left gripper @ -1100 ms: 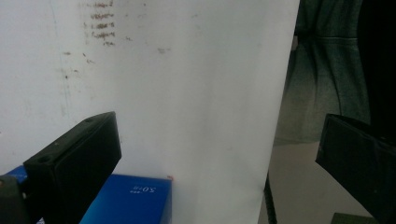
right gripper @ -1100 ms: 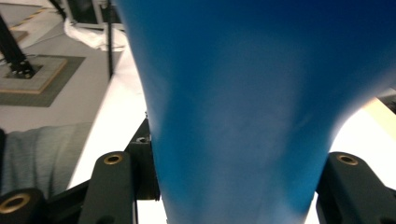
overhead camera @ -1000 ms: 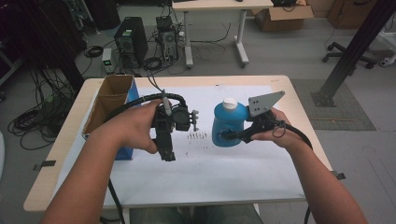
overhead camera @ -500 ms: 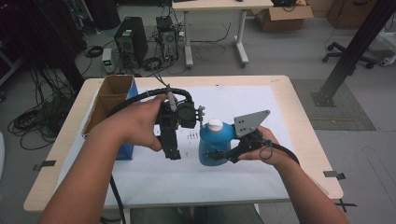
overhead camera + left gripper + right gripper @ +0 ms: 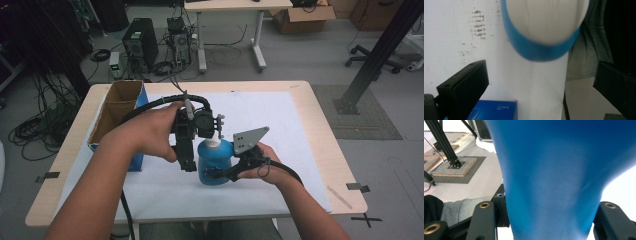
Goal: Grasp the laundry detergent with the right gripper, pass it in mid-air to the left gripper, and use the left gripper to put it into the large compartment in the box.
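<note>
Blue plastic bottle (image 5: 215, 162) with white cap (image 5: 212, 143) sat upright near the desk (image 5: 310, 107) centre, on the white sheet (image 5: 270, 125). Right gripper (image 5: 212, 173) came in from 3 o'clock, jaws clamped on the bottle's lower body; the right gripper view had the blue bottle (image 5: 554, 177) pinched between both jaws. Left gripper (image 5: 216, 129) hovered just above the cap, at the bottle's 12 o'clock, jaws spread wide, nothing between them; in the left gripper view the cap (image 5: 546, 20) sat beyond the parted jaws. Open cardboard box (image 5: 117, 107) with blue side stood at the desk's 9 o'clock edge.
</note>
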The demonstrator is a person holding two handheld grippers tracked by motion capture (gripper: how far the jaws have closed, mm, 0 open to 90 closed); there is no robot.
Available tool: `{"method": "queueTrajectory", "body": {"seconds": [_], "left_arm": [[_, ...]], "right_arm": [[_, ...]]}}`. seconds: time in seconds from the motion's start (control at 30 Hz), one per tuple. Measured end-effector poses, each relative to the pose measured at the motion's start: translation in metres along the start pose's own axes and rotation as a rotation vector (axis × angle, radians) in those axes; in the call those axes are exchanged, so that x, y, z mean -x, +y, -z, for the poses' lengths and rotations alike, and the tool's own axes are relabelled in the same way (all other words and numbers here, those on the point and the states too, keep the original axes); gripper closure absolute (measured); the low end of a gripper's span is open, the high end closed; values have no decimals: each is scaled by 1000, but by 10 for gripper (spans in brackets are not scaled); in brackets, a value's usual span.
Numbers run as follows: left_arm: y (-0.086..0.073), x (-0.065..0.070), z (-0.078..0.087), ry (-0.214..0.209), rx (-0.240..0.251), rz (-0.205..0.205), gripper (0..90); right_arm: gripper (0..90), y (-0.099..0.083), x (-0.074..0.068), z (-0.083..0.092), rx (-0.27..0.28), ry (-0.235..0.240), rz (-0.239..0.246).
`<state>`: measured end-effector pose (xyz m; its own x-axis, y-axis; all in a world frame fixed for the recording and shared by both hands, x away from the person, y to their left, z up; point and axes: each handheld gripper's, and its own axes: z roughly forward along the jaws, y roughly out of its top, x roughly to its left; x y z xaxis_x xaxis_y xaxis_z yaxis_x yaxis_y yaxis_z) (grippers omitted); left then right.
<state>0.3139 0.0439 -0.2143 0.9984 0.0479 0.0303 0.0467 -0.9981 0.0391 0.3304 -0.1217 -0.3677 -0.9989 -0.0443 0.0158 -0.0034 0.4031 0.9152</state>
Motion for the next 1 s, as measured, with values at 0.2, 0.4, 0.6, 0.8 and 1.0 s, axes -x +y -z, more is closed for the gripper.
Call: {"method": "queueTrajectory", "body": {"seconds": [0.2,0.4,0.6,0.8,1.0], "left_arm": [[0,0,-1,-5,-2,4,2],[2,0,-4,-6,-8,1,2],[3,2,-7,-4,-14,-2,2],[1,3,-10,0,-17,-1,4],[-1,4,-12,3,-22,6,4]], "right_arm": [[438,1,1,-15,6,6,-8],[437,4,1,-30,2,7,-6],[437,10,0,-41,4,18,-1],[436,17,0,-45,10,20,10],[436,22,-1,-46,8,21,17]]}}
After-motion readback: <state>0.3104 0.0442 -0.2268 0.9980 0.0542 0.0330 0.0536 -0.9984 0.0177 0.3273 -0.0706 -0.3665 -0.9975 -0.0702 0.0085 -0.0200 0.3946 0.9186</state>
